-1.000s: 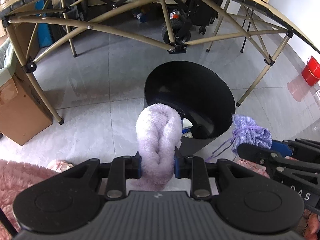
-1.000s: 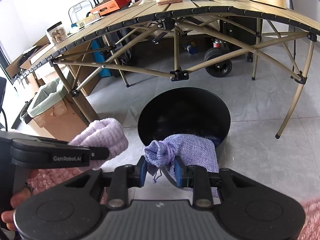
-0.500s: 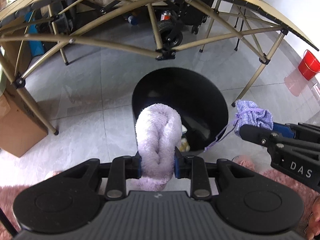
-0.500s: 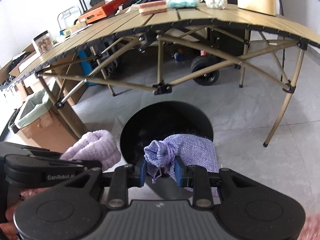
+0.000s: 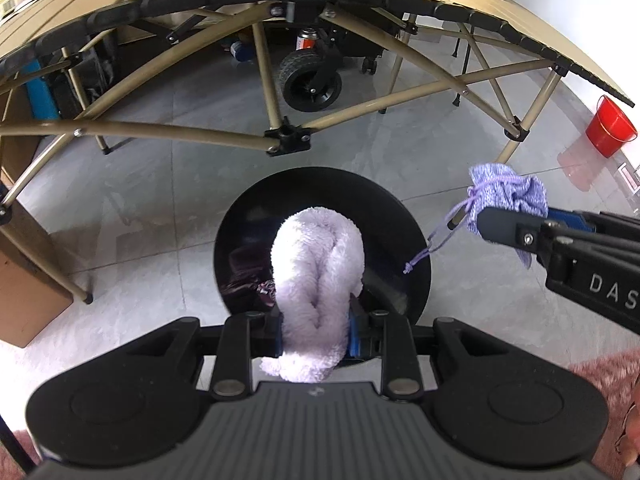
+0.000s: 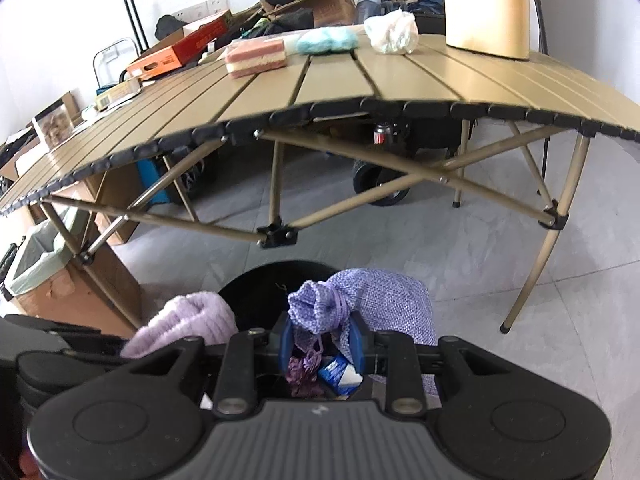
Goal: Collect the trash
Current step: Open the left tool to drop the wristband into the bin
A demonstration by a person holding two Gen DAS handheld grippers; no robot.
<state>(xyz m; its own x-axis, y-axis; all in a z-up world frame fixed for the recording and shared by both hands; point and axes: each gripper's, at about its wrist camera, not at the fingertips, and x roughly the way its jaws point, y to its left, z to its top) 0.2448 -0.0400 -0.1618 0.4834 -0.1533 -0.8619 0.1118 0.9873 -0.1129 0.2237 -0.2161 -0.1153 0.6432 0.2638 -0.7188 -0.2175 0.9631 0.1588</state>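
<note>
L gripper (image 5: 316,326): pinching towel (image 5: 318,272), soft, light, held mid-fold
R gripper (image 6: 322,344): pinching pouch (image 6: 360,300) neck, limp
Bin (image 5: 256,216): below both

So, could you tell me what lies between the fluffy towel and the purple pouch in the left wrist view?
Only the pouch's dangling drawstring crosses there, above the black bin's rim; towel and pouch stay apart.

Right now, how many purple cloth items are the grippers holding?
2: a fluffy lilac towel in the left gripper, a knitted drawstring pouch in the right gripper, both over the black bin.
</note>
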